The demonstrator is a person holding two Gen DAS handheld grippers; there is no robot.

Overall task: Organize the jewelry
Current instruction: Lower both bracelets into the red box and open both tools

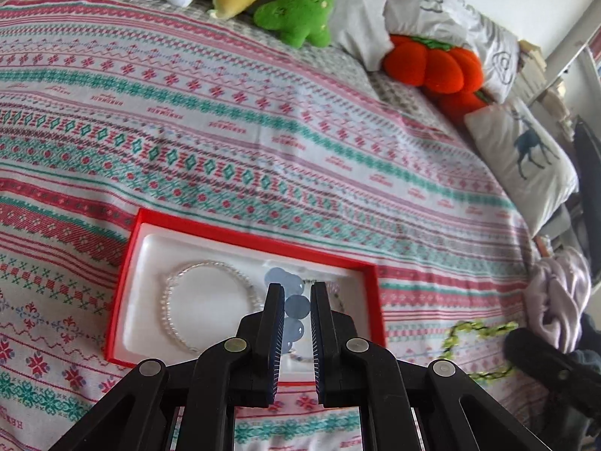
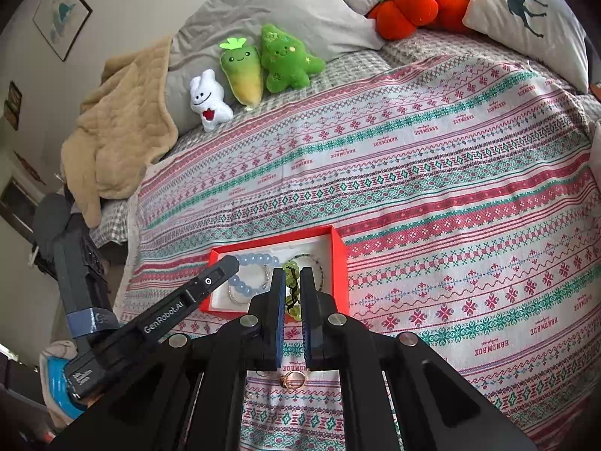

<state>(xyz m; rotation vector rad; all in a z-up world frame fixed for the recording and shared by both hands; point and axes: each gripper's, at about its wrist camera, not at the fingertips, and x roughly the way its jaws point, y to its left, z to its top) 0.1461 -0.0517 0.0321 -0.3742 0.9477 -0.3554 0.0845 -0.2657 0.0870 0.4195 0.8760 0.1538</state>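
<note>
One red box [image 1: 248, 238] on bed [image 1: 263, 131], white liner inside. Box holds: one clear bead bracelet [image 1: 176, 302], one blue bead bracelet [image 1: 296, 306], one thin bracelet [image 2: 318, 263] at right end. Left tool [image 1: 296, 293] over box, jaws narrow, blue beads between them, grip on them unclear. Right tool [image 2: 292, 282] clamped on one green bead bracelet [image 2: 291, 274], dangling over box edge. One gold ring [image 2: 293, 379] on bedspread near box. Four plush toys by pillows.

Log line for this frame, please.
left tool: around blue bracelet in red box, grip unclear | right tool: holding green bracelet
</note>
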